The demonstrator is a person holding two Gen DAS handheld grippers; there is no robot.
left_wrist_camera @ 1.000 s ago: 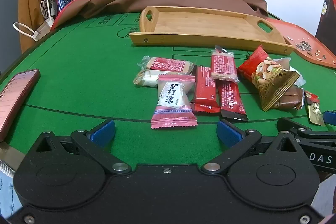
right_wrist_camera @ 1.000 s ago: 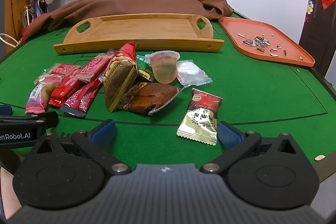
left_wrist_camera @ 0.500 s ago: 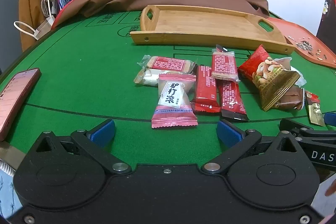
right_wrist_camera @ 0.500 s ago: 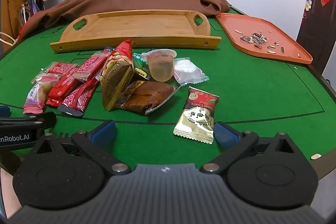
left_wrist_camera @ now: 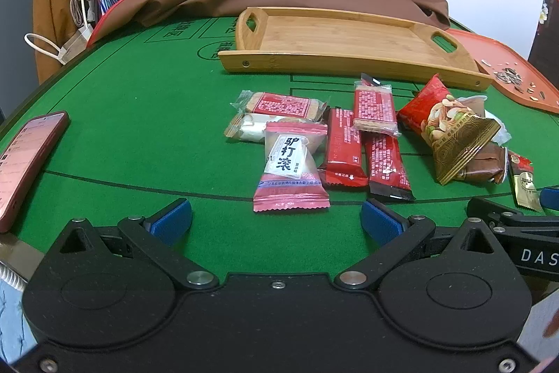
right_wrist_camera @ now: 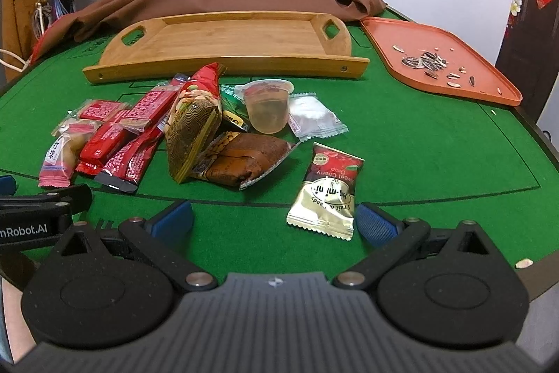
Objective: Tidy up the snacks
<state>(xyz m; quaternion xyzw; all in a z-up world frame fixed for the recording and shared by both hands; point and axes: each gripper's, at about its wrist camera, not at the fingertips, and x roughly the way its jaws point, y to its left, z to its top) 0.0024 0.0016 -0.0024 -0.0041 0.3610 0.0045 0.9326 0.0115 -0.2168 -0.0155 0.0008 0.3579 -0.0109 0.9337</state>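
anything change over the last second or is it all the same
Little changed. The right gripper eased forward: its right blue pad now sits beside the gold-and-red fruit candy packet, which is not gripped. The left gripper barely moved, open behind the pink-and-white candy packet. Nothing was taken or released. The snack pile and the empty bamboo tray stayed put.
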